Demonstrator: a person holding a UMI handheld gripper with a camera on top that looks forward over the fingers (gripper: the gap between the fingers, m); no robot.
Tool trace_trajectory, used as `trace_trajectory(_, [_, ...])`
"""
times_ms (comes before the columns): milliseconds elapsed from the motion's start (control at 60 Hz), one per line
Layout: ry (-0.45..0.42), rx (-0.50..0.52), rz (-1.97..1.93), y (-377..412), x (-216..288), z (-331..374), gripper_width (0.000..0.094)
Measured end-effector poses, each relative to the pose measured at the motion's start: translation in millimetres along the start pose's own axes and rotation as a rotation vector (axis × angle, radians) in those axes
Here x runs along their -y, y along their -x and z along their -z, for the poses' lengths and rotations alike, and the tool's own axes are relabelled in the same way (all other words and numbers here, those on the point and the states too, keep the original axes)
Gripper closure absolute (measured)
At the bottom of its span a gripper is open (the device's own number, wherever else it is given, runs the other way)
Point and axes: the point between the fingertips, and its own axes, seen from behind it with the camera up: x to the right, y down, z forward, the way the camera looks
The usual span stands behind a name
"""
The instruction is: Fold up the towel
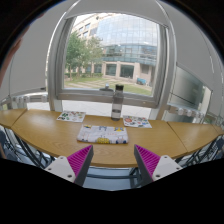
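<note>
Room lies open between your gripper (113, 160) and the desk (50, 133), whose near edge runs across the middle of the frame just above the fingertips. Your gripper's fingers are spread wide, holding nothing. The towel (103, 134) sits at centre frame on the desk, a pale, patterned, flattish bundle beyond the fingers. Behind it, a dark upright bottle (117, 101) stands before the window (115, 50).

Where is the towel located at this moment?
In the gripper view, the towel lies flat on the wooden table, beyond the open claw, with a dark bottle standing behind it near the window.
</note>
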Motion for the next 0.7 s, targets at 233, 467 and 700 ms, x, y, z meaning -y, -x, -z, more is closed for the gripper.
trace_trajectory(233, [0.034, 0.087, -0.021, 118.9, -18.4, -105.4, 0.0113])
trace_trajectory(467, [0.095, 0.076, -0.06, 188.2, -17.2, -217.3, 0.0223])
trace_trajectory(700, [0.186, -0.037, -0.035, 175.0, -32.9, -281.8, 0.0416])
